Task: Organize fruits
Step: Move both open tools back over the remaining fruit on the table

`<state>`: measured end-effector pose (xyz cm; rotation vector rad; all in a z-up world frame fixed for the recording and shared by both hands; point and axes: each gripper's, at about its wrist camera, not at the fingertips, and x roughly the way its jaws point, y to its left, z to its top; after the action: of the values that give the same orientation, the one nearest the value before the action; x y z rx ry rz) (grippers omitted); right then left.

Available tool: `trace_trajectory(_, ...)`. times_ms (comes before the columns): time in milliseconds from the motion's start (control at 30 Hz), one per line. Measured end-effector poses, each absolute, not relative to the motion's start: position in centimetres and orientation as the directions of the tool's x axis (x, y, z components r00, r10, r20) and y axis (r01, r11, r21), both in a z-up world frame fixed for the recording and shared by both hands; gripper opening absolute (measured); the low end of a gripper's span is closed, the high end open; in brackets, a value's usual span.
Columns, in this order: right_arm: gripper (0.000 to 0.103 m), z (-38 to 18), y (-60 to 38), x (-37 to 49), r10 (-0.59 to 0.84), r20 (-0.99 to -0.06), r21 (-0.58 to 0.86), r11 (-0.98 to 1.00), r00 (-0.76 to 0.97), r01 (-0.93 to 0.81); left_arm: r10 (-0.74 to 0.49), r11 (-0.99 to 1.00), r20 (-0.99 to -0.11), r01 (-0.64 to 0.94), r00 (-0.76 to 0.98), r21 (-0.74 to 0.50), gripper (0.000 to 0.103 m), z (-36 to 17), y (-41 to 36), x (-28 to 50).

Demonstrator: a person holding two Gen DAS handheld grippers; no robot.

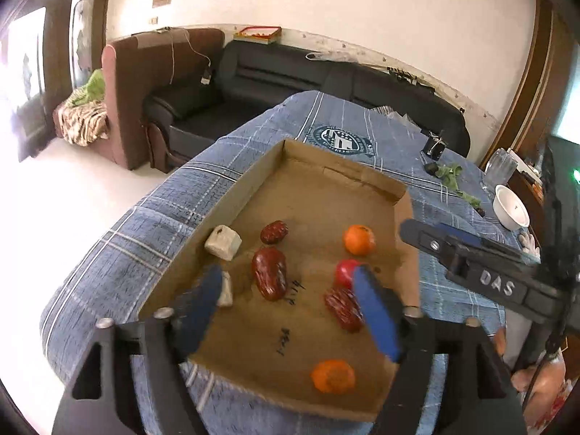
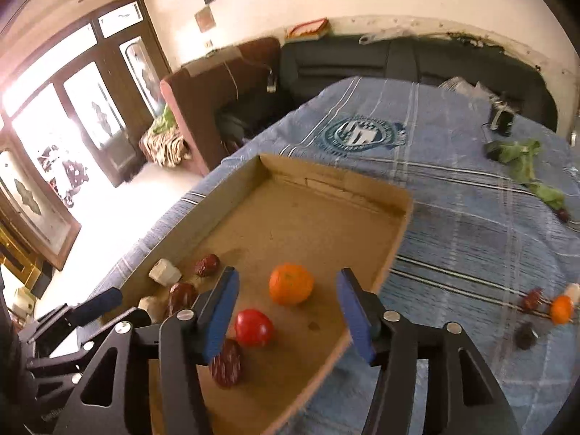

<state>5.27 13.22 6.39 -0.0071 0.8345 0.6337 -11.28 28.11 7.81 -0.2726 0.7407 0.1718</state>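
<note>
A shallow cardboard tray [image 1: 326,188] is lying on a blue plaid cloth [image 1: 152,224], its low walls fencing in the fruit on all sides. The far half of the tray floor is lying bare, so most open room is sitting toward the back wall. The left gripper [image 1: 290,311] is hovering over the near half with its blue fingers spread wide and holding nothing. The right gripper [image 2: 290,311] is likewise hanging wide and empty, just above the tray's right edge.

Inside the tray, an orange [image 2: 291,283] is sitting between the right fingers, with a red round fruit [image 2: 253,327] just beside it and a dried red date [image 2: 227,362] touching that fruit. Another orange [image 1: 333,376] is resting near the front wall. Two more dates [image 1: 270,277] and two pale chunks [image 1: 223,242] are crowding the left wall.

Out on the cloth to the right, a small orange [image 2: 561,309] and some dark fruits are lying well apart from the tray, near green leaves [image 2: 522,159] and a white bowl [image 1: 511,206].
</note>
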Motion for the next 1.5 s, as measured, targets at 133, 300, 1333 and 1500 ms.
trace_trajectory(133,0.069,6.6,9.9,3.2,0.487,-0.68,0.204,0.843,0.548,-0.497,0.055,0.96,-0.669,-0.223,0.741,-0.168,0.084,8.5,25.6,-12.6)
trace_trajectory(300,0.069,6.3,5.1,1.5,0.411,-0.683,0.152,0.888,0.603,-0.433,0.074,0.979,-0.655,-0.179,0.752,-0.096,0.084,9.2,21.9,-13.5)
trace_trajectory(1333,0.074,5.1,-11.8,1.3,0.252,-0.693,0.203,0.967,0.675,-0.153,0.047,0.999,-0.671,-0.04,0.74,0.026,0.084,8.6,14.6,-14.0)
trace_trajectory(1500,0.074,4.2,-14.3,3.2,0.223,-0.715,0.229,0.97,0.662,-0.08,-0.003,1.0,-0.701,-0.002,0.713,-0.005,0.084,7.2,13.8,-12.9)
